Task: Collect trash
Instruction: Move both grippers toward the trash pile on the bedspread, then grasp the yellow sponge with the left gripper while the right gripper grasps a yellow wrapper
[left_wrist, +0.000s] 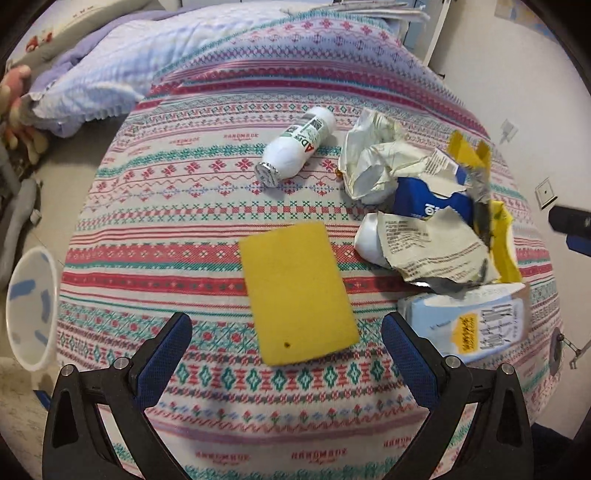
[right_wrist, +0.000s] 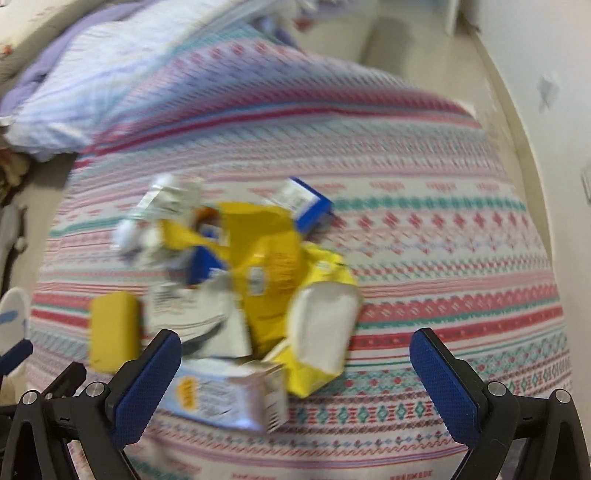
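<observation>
Trash lies on a patterned bedspread (left_wrist: 177, 221). A flat yellow sponge (left_wrist: 297, 291) lies just ahead of my open, empty left gripper (left_wrist: 286, 334). Behind it a white bottle (left_wrist: 297, 147) lies on its side. To the right is a heap of crumpled paper and torn wrappers (left_wrist: 424, 206) and a pale blue carton (left_wrist: 469, 321). The right wrist view is blurred: my right gripper (right_wrist: 295, 354) is open and empty above the same heap (right_wrist: 266, 266), with the carton (right_wrist: 225, 395) by its left finger and the sponge (right_wrist: 112, 332) at left.
A white bin with blue marks (left_wrist: 31, 306) stands on the floor left of the bed, also at the right wrist view's left edge (right_wrist: 13, 321). A pale blue pillow (left_wrist: 122, 70) lies at the back left. A wall (left_wrist: 535, 110) runs along the right.
</observation>
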